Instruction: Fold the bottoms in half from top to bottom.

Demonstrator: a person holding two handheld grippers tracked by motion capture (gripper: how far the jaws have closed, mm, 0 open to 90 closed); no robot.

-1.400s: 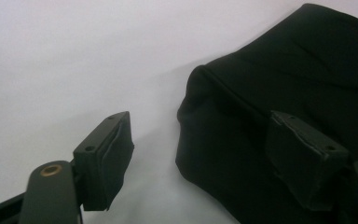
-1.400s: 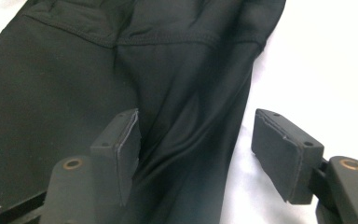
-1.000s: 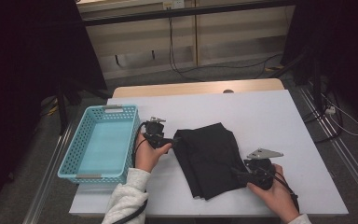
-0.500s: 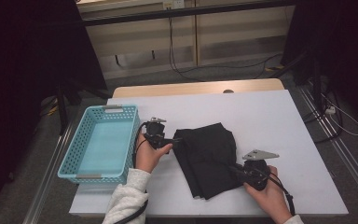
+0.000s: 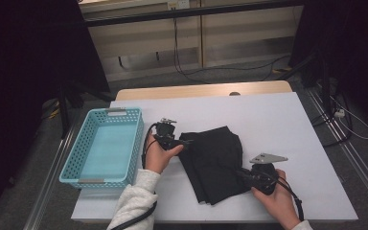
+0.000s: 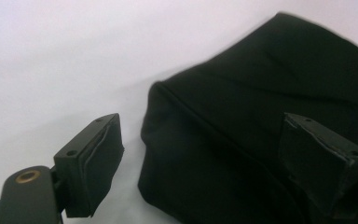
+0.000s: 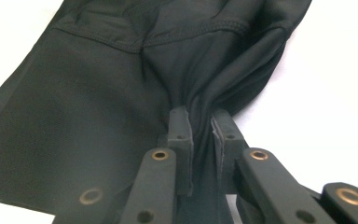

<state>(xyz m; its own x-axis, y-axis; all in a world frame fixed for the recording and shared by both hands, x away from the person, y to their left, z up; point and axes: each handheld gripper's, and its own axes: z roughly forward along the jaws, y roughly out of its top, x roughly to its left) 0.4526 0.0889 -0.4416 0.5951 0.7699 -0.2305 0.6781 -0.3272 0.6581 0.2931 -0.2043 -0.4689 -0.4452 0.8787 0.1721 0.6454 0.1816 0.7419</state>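
The right tool (image 7: pixel 200 140) has just been closing, and its two pads now pinch a bunched fold of the black garment (image 7: pixel 121 93), the cloth drawn taut from the grip and spreading out ahead of it across the tabletop. In the high view the right tool (image 5: pixel 242 173) sits at the garment's (image 5: pixel 215 163) near right edge, on the person's side of it. The left tool (image 6: pixel 205 154) has just been opening; its jaws stand wide apart, one pad clear on the bare white surface, the other over the cloth (image 6: pixel 270 116), pressing on nothing. Seen from above, the left tool (image 5: pixel 184 142) points at the garment's left edge. To the outer side of the left tool lies a light blue perforated basket (image 5: pixel 72 163) on the white tabletop (image 5: pixel 287 120). Beyond the tabletop run a wooden strip, grey floor with cables (image 5: pixel 220 72), and dark curtains at both sides.
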